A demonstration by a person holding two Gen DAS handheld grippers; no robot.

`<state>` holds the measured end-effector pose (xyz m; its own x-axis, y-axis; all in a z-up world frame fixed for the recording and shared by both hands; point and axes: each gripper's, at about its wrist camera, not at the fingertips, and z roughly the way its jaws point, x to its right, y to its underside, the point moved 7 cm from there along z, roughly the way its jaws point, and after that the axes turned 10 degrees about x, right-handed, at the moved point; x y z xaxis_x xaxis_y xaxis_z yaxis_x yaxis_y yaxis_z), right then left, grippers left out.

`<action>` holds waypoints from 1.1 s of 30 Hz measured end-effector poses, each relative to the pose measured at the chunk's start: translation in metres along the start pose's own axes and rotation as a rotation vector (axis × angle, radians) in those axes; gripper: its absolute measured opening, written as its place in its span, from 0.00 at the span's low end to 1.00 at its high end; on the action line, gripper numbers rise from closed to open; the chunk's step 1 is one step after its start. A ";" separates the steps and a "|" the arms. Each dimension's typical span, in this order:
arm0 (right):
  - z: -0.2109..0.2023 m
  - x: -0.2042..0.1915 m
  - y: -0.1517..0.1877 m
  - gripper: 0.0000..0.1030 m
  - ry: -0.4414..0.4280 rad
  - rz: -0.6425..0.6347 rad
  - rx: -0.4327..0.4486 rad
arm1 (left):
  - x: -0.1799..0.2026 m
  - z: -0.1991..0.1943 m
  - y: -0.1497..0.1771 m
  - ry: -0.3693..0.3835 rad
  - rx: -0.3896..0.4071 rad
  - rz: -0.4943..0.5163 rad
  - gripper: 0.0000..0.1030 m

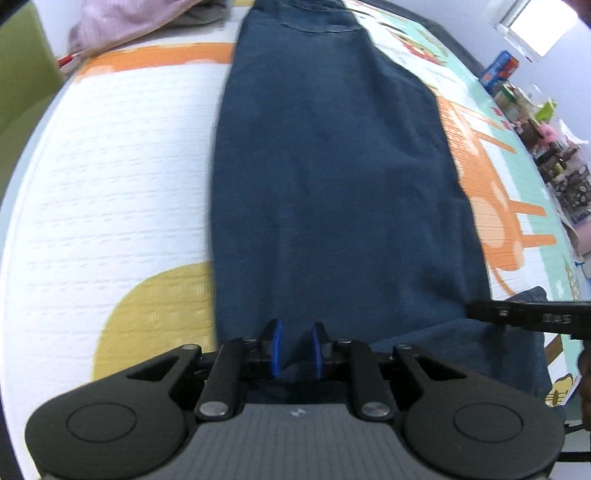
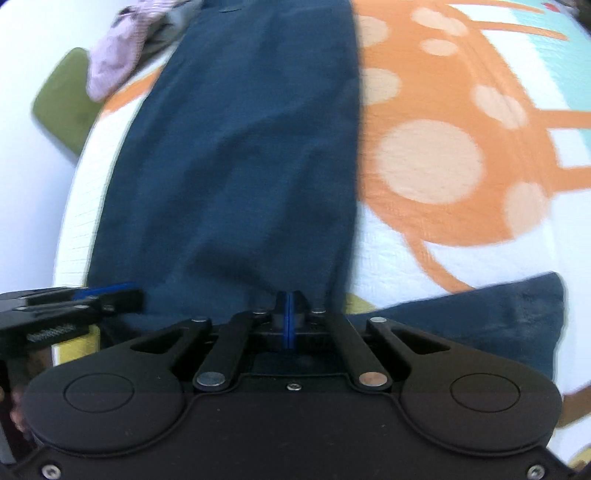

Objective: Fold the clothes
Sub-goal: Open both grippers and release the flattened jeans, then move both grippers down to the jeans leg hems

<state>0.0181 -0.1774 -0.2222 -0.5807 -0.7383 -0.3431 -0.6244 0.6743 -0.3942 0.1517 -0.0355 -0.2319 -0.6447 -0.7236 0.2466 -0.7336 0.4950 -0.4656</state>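
Under both of my cameras lies the quilted mat, white with big orange, yellow and teal cartoon shapes, and it covers the whole work surface. On it the jeans are stretched out lengthwise away from me, dark blue denim laid flat as one long narrow strip, the far end with a pocket seam near the top of the left view. The near end of the denim runs under my two tools, and a further flap of it spreads to the right on the mat, seen as a dark corner in the right view. Beyond the jeans, at the far left edge of the mat, I see a crumpled lilac garment and beside it a green chair. Along the right edge in the left view stands a blurred clutter of boxes and bottles. My left gripper points steeply down at the near end of the jeans; its blue pads stand a narrow gap apart with denim showing between them, but I cannot tell whether they pinch it. My right gripper is closed, its blue pads pressed together at the edge of the denim; whether any cloth is caught there I cannot tell.
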 end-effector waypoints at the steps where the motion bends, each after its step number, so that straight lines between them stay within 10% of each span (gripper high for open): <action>1: -0.004 0.004 0.001 0.00 0.000 0.009 -0.001 | -0.004 -0.002 0.001 -0.001 -0.004 -0.006 0.18; 10: -0.052 0.026 -0.004 0.07 -0.011 0.056 0.086 | 0.011 -0.023 0.002 -0.043 0.028 0.035 0.23; 24: -0.119 0.135 0.029 0.20 0.051 0.253 0.170 | 0.169 -0.011 -0.005 0.223 0.044 0.197 0.46; 33: -0.144 0.192 0.071 0.26 0.087 0.387 0.193 | 0.245 0.024 -0.003 0.249 -0.014 0.375 0.50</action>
<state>-0.2129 -0.2688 -0.1929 -0.7997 -0.4223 -0.4267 -0.2478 0.8796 -0.4061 0.0016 -0.2257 -0.1903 -0.8976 -0.3557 0.2604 -0.4407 0.7090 -0.5505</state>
